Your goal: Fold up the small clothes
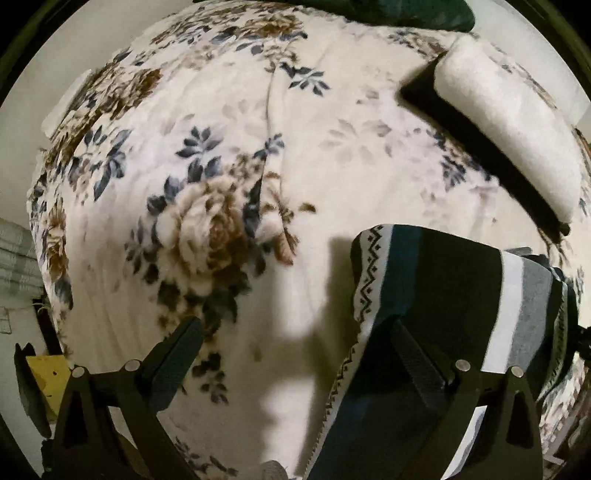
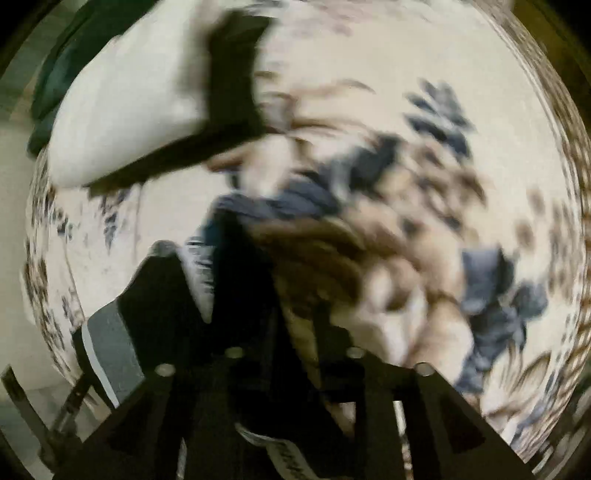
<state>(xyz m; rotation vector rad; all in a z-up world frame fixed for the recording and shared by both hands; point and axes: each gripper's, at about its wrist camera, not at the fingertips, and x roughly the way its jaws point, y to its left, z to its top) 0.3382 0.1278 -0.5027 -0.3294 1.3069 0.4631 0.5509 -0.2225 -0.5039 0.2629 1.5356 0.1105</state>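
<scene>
A dark garment [image 1: 454, 295] with white, grey and teal stripes and a zigzag trim hangs slightly above a floral blanket [image 1: 258, 147] and casts a shadow to its left. My left gripper [image 1: 295, 328] is wide open; its right finger [image 1: 417, 362] lies over the garment and its left finger [image 1: 177, 354] is over bare blanket. The right wrist view is badly blurred. There the garment [image 2: 122, 339] bunches against the left finger of my right gripper [image 2: 284, 299]. Blanket [image 2: 406, 110] shows through the gap between its fingers, so the jaws stand apart.
A white pillow [image 1: 517, 122] with a dark edge lies at the back right, also the white pillow [image 2: 129, 103] in the right wrist view. Dark green cloth [image 1: 388, 11] sits at the far edge. A yellow object [image 1: 44, 373] is beyond the blanket's left edge.
</scene>
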